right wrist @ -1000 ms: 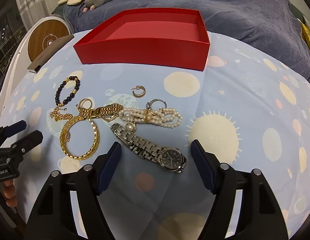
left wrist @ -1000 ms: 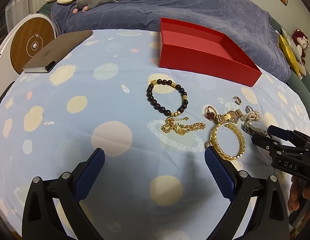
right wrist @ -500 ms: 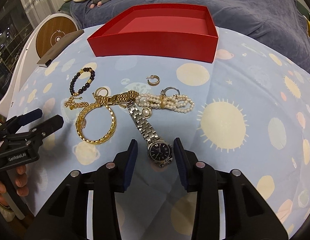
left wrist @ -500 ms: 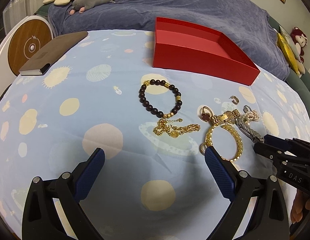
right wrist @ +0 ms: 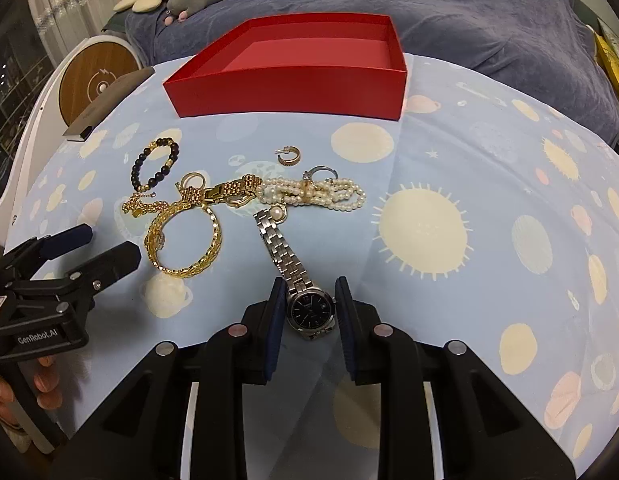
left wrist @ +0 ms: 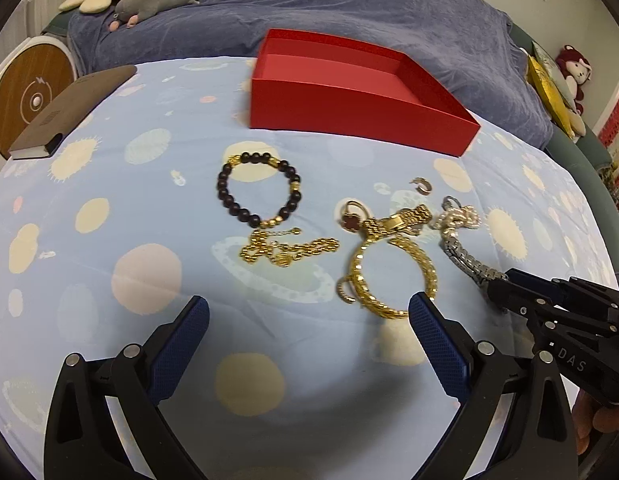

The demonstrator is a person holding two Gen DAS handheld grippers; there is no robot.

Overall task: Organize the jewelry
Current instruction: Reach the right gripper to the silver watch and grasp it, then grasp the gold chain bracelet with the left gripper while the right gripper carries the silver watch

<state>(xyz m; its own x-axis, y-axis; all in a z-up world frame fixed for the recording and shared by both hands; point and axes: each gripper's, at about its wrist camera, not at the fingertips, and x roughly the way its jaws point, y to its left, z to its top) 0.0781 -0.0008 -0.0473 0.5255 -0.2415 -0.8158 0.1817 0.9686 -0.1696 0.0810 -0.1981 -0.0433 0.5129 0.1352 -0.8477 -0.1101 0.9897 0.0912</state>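
Closed in around the dial of the silver watch [right wrist: 311, 312] since the earlier frame: right tongs [right wrist: 309, 286], wide a second ago, now narrow, with the case between the pads. Also swung round, the watch's steel strap, now running straight away from the tongs toward the pearls. Drifted slightly across the cloth meanwhile, the left tongs [left wrist: 308, 302]: wide, holding nothing, hovering short of the gold pieces.

From the left in the right wrist view:
- beaded bracelet [right wrist: 155, 164], dark beads with gold spacers
- just below it, a heaped gold chain [right wrist: 139, 206]
- a broad gold bangle [right wrist: 217, 236], touching a gold link band [right wrist: 229, 190]
- a small hoop earring [right wrist: 287, 156], lying alone
- a pearl bracelet [right wrist: 321, 196], several strands, resting on the far end of the watch strap
- at the back of the counter, the red box [right wrist: 285, 92], open and bare inside

All of it on the blue patterned cloth, nothing yet in the box.

Judged by look, the heaviest piece here: stiff round case, smooth polished sides, limp link strap sure to dangle once lifted. Best taken across the case, as now, not by the strap, which would slide through the pads. Pads apparently against the case on both sides, the crown on the right; a firm, level squeeze needed to keep it from twisting out. Worth a slow lift: the strap's far end, under the pearls, likely to drag them along.
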